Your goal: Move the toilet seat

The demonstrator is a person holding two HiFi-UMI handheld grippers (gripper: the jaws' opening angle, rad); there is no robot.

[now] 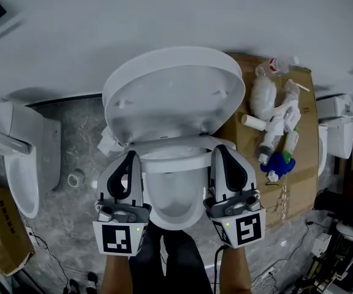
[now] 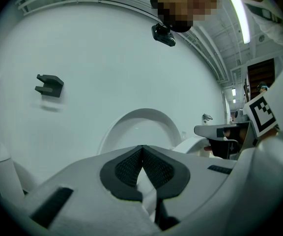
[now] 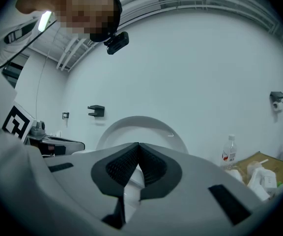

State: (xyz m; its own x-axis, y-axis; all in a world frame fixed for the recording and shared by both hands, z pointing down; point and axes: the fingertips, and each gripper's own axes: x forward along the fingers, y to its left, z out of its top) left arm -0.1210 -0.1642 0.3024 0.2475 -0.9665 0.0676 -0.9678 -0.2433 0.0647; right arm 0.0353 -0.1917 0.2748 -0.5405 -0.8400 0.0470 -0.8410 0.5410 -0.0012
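Toilet seat (image 1: 170, 97) stands raised over the bowl (image 1: 164, 159), leaning back to the wall (image 1: 164, 11)

It seems to be up together with the lid; the cardboard (image 1: 305, 103) just right of the bowl carries loose bottles (image 1: 280, 127); the left claw (image 1: 129, 157) and right claw (image 1: 220, 149) hang level at the bowl's sides, each pinched fully together on nothing; the likely risk is a nudge tipping the seat forward to slam down, since closed claws cannot catch it; a wide right swing could scatter the bottles.
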